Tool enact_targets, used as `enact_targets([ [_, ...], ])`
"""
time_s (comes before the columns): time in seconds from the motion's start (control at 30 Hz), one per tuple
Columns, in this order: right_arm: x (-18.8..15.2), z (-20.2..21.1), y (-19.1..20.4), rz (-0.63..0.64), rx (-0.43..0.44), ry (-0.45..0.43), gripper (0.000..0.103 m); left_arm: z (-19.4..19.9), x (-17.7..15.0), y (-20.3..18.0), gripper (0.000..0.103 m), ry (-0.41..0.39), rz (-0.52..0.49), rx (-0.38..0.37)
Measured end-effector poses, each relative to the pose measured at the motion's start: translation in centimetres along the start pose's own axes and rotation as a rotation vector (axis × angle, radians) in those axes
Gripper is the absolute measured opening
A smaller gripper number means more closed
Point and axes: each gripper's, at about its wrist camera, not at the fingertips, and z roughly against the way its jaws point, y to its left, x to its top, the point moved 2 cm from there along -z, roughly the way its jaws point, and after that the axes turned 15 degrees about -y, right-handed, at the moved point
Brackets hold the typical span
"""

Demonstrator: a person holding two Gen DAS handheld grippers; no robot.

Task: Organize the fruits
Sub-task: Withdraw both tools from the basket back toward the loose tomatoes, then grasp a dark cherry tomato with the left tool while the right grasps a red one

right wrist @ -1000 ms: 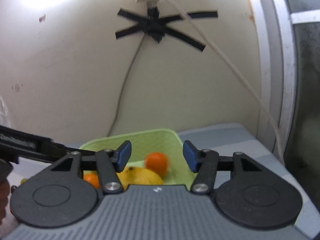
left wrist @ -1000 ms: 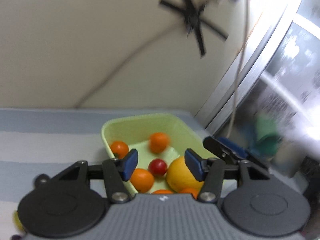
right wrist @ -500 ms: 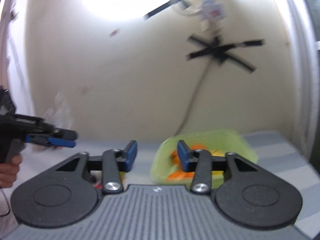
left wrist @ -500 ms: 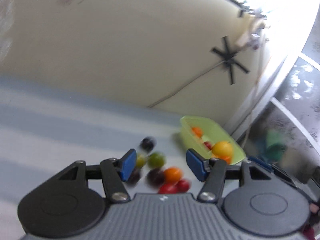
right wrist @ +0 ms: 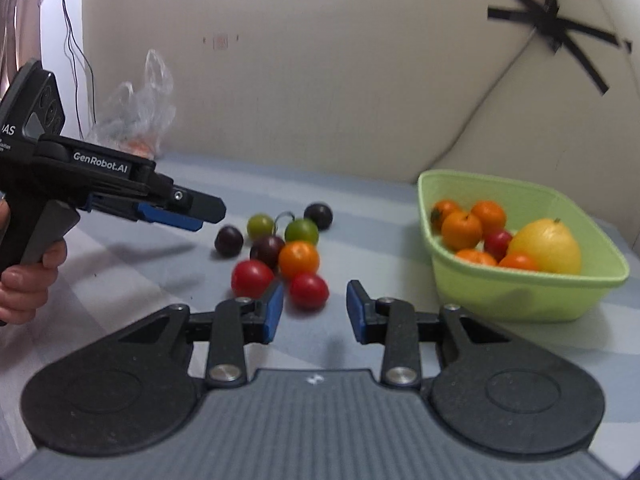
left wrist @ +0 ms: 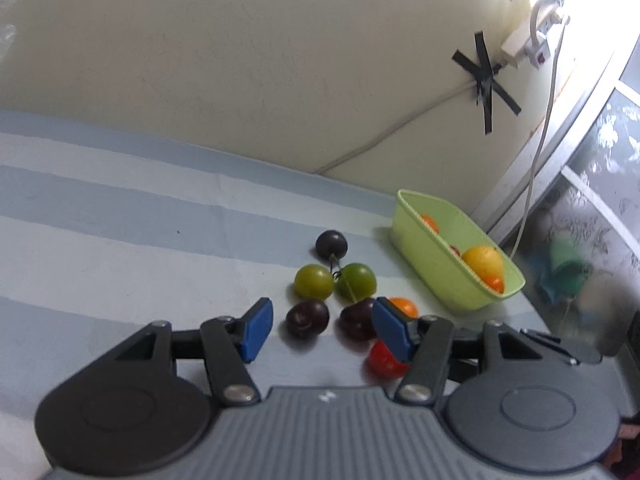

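Over loose fruits point(right wrist: 296, 258) | left gripper point(left wrist: 322, 330) wide, empty | right gripper point(right wrist: 315, 312) wide, empty

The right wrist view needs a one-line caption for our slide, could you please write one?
Open right gripper faces loose fruit beside a green basket of oranges.

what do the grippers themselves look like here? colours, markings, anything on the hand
Both alike: the right gripper and left gripper have blue finger pads on black linkage arms with silver pivot screws, round black discs either side, and a ribbed grey body. Seen side-on, the left one carries white "GenRobot.AI" lettering. The bare left hand shows no sleeve.
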Motion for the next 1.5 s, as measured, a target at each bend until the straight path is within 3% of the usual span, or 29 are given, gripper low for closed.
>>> enact_targets([
  [0.23, -0.6, -1.7, 0.1, 0.017, 0.003, 0.046, 0.038, -0.7, -0.8, 0.2, 0.054, -0.009, -0.032, -0.016],
  [0.27, -0.5, -2.0, 0.1, 0.011, 0.007, 0.057, 0.038, -0.7, -1.0, 0.0, 0.046, -0.01, -0.045, -0.016],
  [0.3, -0.5, -2.3, 0.1, 0.007, 0.015, 0.06, 0.038, -0.7, -1.1, -0.1, 0.025, 0.001, -0.05, -0.024],
  [0.37, -0.4, -2.5, 0.4, 0.016, 0.014, 0.066, 0.035, -0.4, -1.4, -0.2, 0.025, 0.004, -0.05, -0.027],
  [0.4, -0.4, -2.4, 0.6, 0.023, 0.01, 0.064, 0.028, -0.1, -1.5, -0.2, 0.025, 0.001, -0.047, -0.029],
  [0.7, -1.0, 3.6, 2.2, 0.046, 0.01, 0.004, 0.028, 5.1, -3.3, -3.1, 0.025, -0.025, -0.046, -0.119],
  [0.87, -2.4, 6.0, 2.8, 0.063, 0.01, 0.012, 0.028, 6.1, -5.3, -5.4, 0.025, 0.014, -0.087, -0.165],
  [1.03, -3.5, 6.3, 2.7, 0.045, -0.002, 0.025, 0.03, 5.7, -7.0, -6.9, 0.028, 0.053, -0.155, -0.13],
  [1.1, -3.5, 6.3, 2.8, 0.048, -0.005, 0.023, 0.03, 5.8, -7.0, -7.4, 0.049, 0.049, -0.172, -0.109],
  [1.13, -3.5, 6.4, 3.0, 0.048, -0.009, 0.021, 0.032, 5.8, -6.9, -7.7, 0.052, 0.04, -0.179, -0.108],
  [1.37, -3.8, 6.8, 3.4, 0.063, -0.007, 0.01, 0.032, 5.8, -7.6, -9.4, 0.053, 0.042, -0.274, -0.081],
  [1.5, -3.7, 6.6, 3.5, 0.06, -0.008, 0.011, 0.032, 5.9, -7.9, -8.8, 0.05, 0.038, -0.257, -0.07],
])
